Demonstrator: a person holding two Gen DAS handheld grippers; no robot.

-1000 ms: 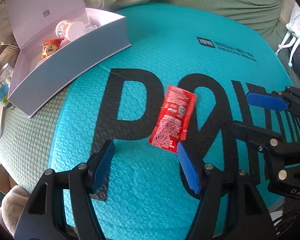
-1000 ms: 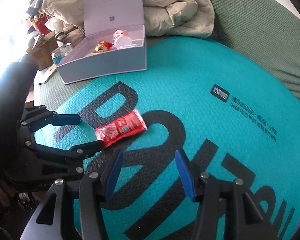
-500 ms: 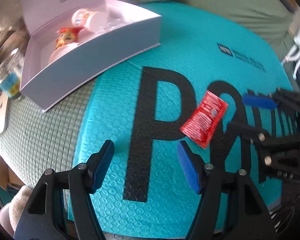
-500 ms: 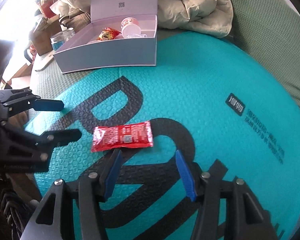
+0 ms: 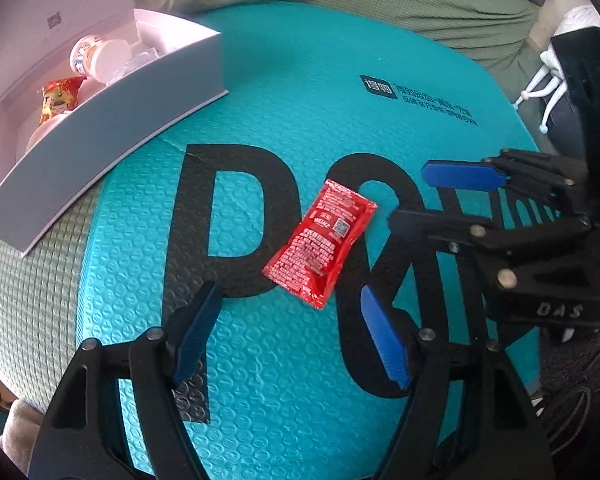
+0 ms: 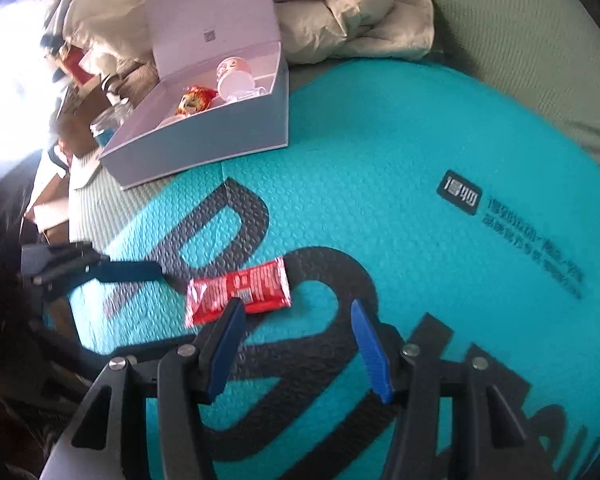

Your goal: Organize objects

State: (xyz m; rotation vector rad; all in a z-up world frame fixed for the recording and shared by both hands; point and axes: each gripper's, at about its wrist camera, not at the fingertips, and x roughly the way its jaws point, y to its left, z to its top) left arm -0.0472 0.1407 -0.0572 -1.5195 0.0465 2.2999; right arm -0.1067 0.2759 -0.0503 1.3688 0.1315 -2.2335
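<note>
While the left claw (image 5: 288, 340) has just spread wider, empty, the ketchup sachet (image 5: 320, 242) lies loose on the teal mat (image 5: 300, 80); right claw (image 6: 296, 344) apart, unladen; boxing (image 5: 100, 128) pending.

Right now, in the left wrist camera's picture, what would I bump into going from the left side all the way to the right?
Open white box with snacks inside → big black letter P on the teal mat → red Heinz ketchup packet → right gripper, jaws open and empty.
</note>
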